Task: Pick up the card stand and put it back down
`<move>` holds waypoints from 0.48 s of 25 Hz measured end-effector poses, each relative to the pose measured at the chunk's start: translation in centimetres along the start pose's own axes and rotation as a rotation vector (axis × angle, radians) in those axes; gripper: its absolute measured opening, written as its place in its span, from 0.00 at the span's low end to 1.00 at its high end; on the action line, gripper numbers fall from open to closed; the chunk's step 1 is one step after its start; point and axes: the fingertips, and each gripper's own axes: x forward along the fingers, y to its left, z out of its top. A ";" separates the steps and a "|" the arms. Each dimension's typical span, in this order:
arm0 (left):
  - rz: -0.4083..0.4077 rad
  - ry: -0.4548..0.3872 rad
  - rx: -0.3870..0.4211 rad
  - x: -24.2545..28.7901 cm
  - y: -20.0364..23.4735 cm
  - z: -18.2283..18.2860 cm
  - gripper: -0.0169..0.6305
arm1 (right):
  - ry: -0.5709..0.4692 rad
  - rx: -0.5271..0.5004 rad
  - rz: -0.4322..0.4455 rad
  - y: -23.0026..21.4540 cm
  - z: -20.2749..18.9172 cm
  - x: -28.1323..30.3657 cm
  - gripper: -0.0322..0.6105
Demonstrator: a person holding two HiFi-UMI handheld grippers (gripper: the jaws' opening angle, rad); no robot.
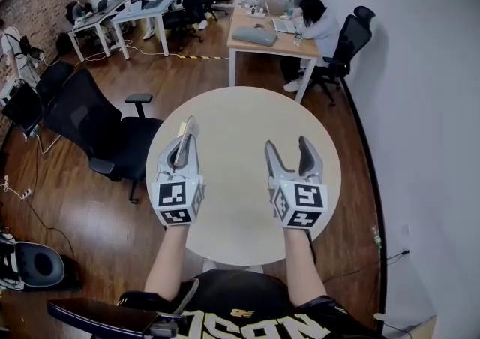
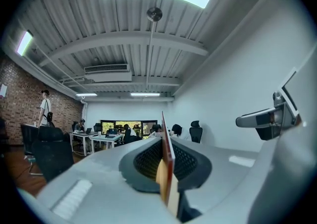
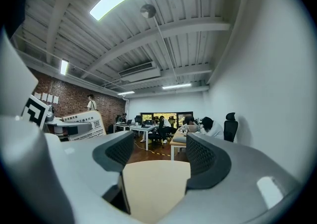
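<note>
The card stand (image 1: 184, 129) is a thin upright card on a pale wooden foot, and my left gripper (image 1: 185, 141) is shut on it over the left part of the round table (image 1: 240, 112). In the left gripper view the card stand (image 2: 166, 141) shows edge-on, pinched between the dark pads. From the right gripper view, the card stand (image 3: 81, 120) shows its white printed face at the left. My right gripper (image 1: 289, 148) hovers over the table's right part, level, jaws apart with nothing between them; only the tabletop (image 3: 156, 188) shows there.
A black office chair (image 1: 101, 131) stands close to the table's left side. Behind the table is a wooden desk (image 1: 262, 43) with seated people and another chair (image 1: 349, 39). A white wall (image 1: 427, 105) runs along the right.
</note>
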 end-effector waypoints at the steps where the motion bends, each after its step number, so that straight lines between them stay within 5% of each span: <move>1: -0.002 -0.002 -0.004 0.0 0.0 0.0 0.05 | 0.003 -0.001 0.001 0.1 -0.1 0.0 0.57; 12: -0.036 -0.010 -0.037 -0.8 -0.1 0.1 0.05 | 0.028 -0.014 0.066 2.0 -0.6 0.5 0.56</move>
